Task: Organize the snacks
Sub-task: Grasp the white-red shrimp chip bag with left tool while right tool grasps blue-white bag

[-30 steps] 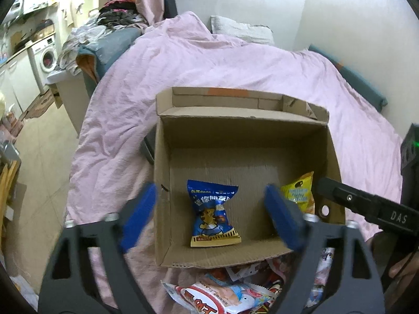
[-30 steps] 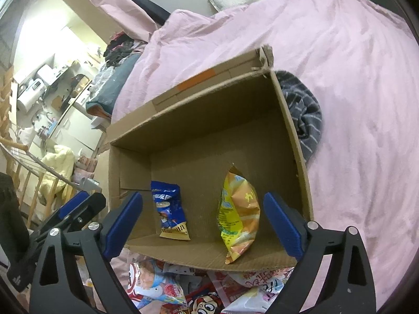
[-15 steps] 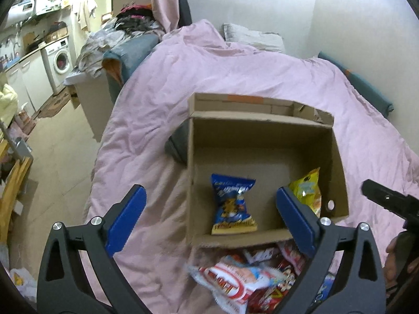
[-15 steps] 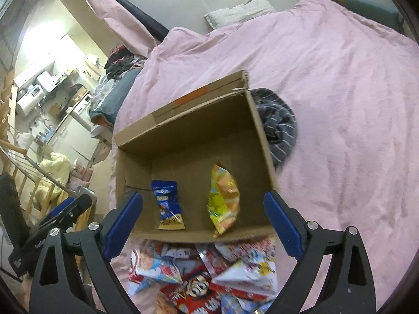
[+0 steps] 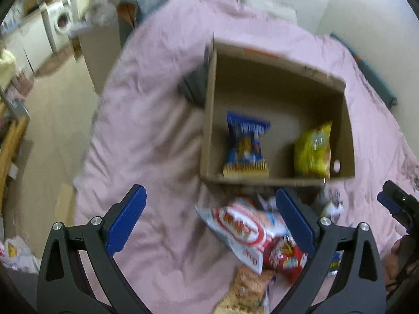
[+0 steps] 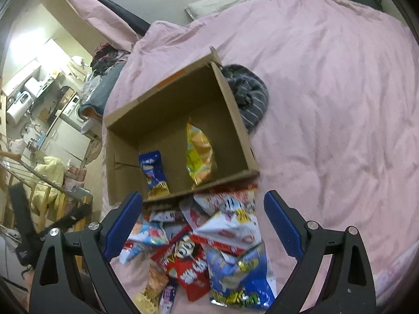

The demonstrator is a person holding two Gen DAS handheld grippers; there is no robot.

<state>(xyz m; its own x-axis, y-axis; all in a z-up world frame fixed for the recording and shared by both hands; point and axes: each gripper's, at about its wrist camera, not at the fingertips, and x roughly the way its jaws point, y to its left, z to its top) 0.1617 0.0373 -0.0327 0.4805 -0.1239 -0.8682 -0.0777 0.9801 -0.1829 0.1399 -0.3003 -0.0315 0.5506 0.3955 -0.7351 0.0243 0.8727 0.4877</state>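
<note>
An open cardboard box [image 5: 277, 68] [image 6: 235, 120] lies on a pink bed. Inside it are a blue snack bag [image 5: 246, 144] [image 6: 153, 172] and a yellow snack bag [image 5: 313, 151] [image 6: 199, 151]. A pile of loose snack packets [image 5: 248, 230] [image 6: 209, 248] lies on the bed in front of the box. My left gripper [image 5: 209, 225] is open and empty above the bed, just left of the pile. My right gripper [image 6: 201, 225] is open and empty above the pile. The left wrist view is blurred.
A dark striped garment [image 6: 248, 96] lies against the box's right side. The pink duvet [image 6: 327, 91] spreads wide to the right. The bed's left edge drops to the floor [image 5: 52, 120], with a washing machine [image 5: 61, 23] and clutter beyond.
Both grippers have pulled back from the box toward the near side of the bed. The snack pile now fills the lower view. The two bags in the box have not moved.
</note>
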